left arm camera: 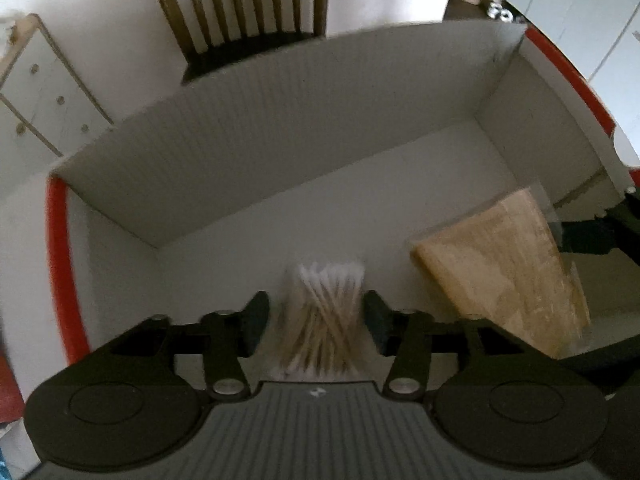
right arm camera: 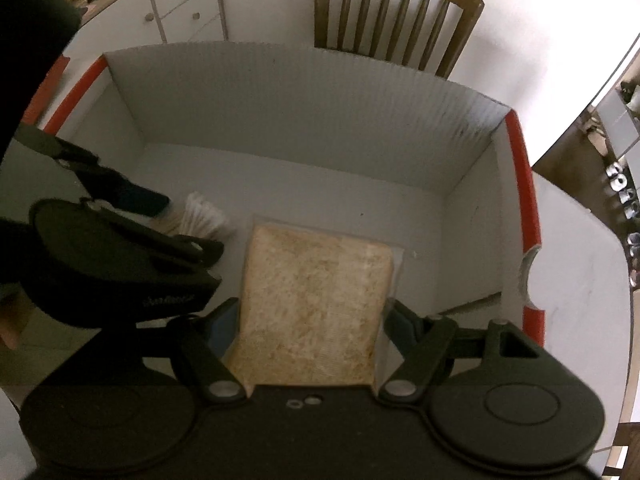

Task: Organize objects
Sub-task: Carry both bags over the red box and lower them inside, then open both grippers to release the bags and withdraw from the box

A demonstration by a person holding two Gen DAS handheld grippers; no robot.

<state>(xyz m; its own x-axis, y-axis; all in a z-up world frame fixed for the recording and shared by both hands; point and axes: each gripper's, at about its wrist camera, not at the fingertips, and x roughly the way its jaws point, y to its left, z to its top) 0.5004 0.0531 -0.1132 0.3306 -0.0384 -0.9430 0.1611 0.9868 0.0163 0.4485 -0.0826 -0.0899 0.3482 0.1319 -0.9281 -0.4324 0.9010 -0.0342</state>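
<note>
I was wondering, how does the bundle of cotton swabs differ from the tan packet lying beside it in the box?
The swabs are a narrow bundle of thin sticks with white tips; the packet is one broad, flat, tan slab in clear wrap. The swabs sit between the left gripper pads with gaps on both sides; the packet fills the right gripper. Both are inside the white box.

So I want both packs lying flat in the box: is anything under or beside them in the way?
Nothing visible. The cotton swab pack sits between the left claw pads, the tan sponge pack between the right claw pads, side by side over the bare box floor, apart from its walls.
</note>
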